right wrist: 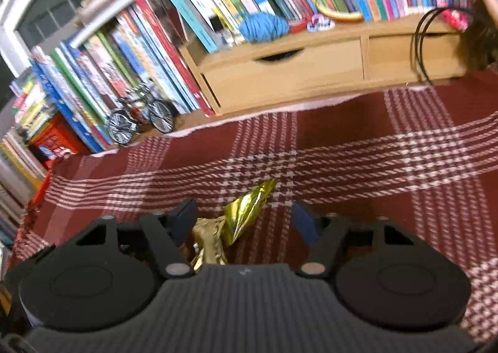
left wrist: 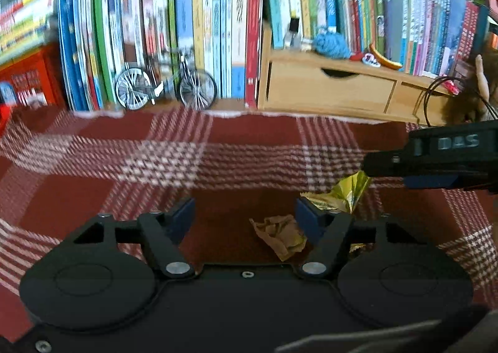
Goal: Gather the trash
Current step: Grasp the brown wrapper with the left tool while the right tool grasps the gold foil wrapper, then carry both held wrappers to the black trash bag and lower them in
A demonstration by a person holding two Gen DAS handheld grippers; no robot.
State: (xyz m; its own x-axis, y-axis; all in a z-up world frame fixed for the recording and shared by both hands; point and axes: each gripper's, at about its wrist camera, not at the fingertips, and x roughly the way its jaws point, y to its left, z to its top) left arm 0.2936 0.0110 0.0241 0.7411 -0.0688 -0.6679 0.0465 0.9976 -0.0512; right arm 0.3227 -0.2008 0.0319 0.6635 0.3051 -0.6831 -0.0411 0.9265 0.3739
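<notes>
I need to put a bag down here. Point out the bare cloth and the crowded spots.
Bare plaid tablecloth runs from the left gripper up to the model bicycle and wooden drawer unit. In the right wrist view, the cloth to the right is bare too. It is crowded around the brown paper wad and gold foil wrapper, where the right gripper is.

The tabletop (left wrist: 249, 166) is wearing a woven plaid cloth, matt and coarse in texture. The gold wrapper (right wrist: 249, 212) is showing as glossy, creased metallic foil. The brown scrap (left wrist: 280, 236) is looking like crumpled matt paper. The left tongs (left wrist: 246, 217) are presenting matt black plastic links with bright metal pivot pins and blue pads (left wrist: 306, 222). At the far side, the drawer unit (left wrist: 330, 88) is showing smooth, pale, unpainted wood.
</notes>
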